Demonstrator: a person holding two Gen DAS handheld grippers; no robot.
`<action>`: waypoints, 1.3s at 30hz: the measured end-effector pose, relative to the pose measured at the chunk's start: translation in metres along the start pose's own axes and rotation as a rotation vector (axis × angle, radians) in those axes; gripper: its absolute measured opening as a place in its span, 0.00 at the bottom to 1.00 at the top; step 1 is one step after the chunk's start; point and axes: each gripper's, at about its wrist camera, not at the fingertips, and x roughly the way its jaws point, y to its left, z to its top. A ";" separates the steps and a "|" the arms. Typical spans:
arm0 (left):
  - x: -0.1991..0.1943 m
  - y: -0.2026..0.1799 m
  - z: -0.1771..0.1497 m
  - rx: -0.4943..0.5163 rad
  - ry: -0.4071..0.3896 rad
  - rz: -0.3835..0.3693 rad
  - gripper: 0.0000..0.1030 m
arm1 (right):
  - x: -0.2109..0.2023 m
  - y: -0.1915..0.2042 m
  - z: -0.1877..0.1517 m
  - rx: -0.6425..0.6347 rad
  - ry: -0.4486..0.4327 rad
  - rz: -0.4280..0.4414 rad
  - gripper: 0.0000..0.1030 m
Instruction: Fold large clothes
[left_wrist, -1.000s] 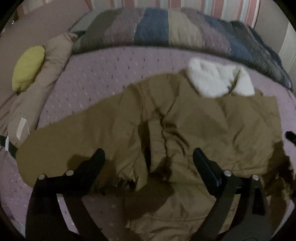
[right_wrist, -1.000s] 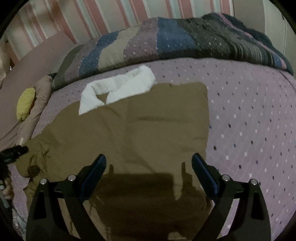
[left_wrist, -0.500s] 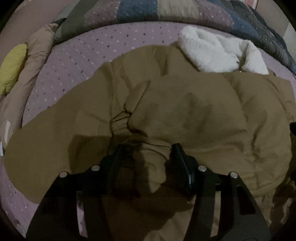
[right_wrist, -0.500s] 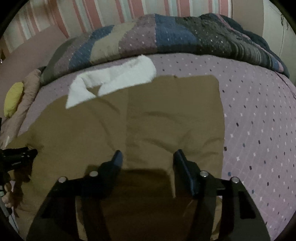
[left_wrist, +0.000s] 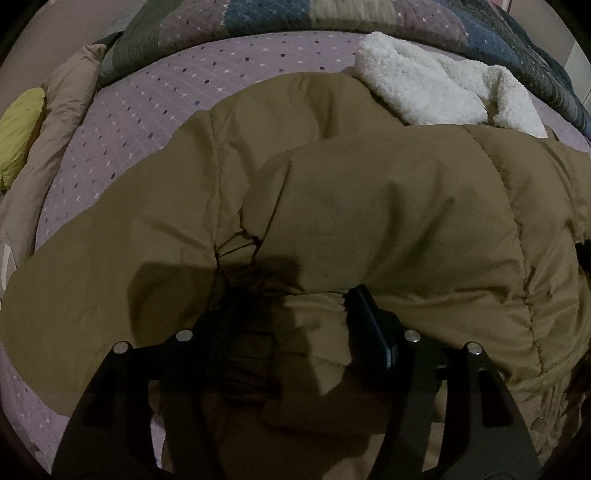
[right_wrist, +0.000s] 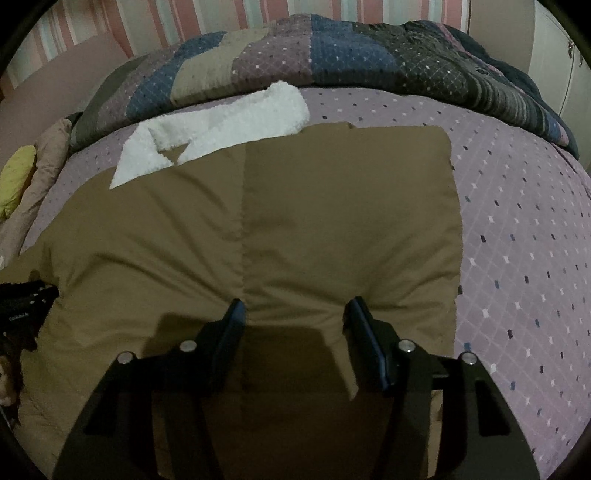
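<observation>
**Two bunched grips on a puffy jacket, both easy to lose**

Left wrist view: my left gripper (left_wrist: 295, 310) is clamped on a thick gather of the brown jacket (left_wrist: 388, 206), which lies spread on the purple bedspread (left_wrist: 155, 96), its white fleece collar (left_wrist: 417, 88) at the far end. The padding bulges between my fingers; I judge that a quick pull could let the slick shell slide out, or drag only the top layer.

Right wrist view: my right gripper (right_wrist: 295, 317) pinches the jacket's near edge, fabric puckered between the fingers. If my hands lift unevenly, the fold may skew toward the patchwork quilt (right_wrist: 332, 48).
</observation>
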 end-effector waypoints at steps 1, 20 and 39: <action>-0.001 0.000 0.000 -0.003 -0.001 0.003 0.66 | 0.000 0.000 0.000 0.002 -0.002 0.003 0.58; -0.098 0.142 -0.093 -0.247 -0.151 0.031 0.96 | -0.089 0.013 -0.014 0.002 -0.182 0.085 0.79; -0.045 0.373 -0.171 -0.762 -0.090 0.102 0.96 | -0.084 0.054 -0.019 -0.103 -0.126 0.020 0.79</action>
